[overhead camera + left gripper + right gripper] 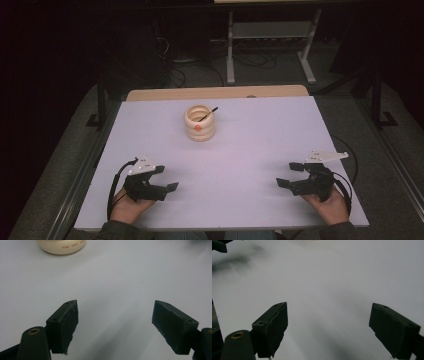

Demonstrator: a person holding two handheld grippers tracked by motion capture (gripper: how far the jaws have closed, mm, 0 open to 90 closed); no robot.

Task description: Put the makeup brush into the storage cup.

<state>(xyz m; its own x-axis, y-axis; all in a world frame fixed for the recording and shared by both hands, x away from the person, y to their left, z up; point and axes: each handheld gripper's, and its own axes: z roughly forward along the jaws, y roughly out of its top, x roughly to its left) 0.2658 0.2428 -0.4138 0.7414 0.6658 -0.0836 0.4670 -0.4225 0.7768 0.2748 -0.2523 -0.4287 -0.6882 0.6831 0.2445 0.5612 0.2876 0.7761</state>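
Tongs [115, 325] before cream pot [61, 246] lettered "THE JUDY…"

High view: above near edge, facing forward-down over whole table [260, 130]. Gripper views: low, close to tabletop, looking along own jaws. Left gripper view and high view share cream pot [61, 246].

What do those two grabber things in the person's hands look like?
Both are black. The left gripper and the right gripper each have two chunky, wedge-shaped jaws, a pale grey three-cornered plate on top and a black cable looping behind. The left gripper view shows a brass-coloured ring at a jaw's base. Dark sleeves cover the person's wrists.
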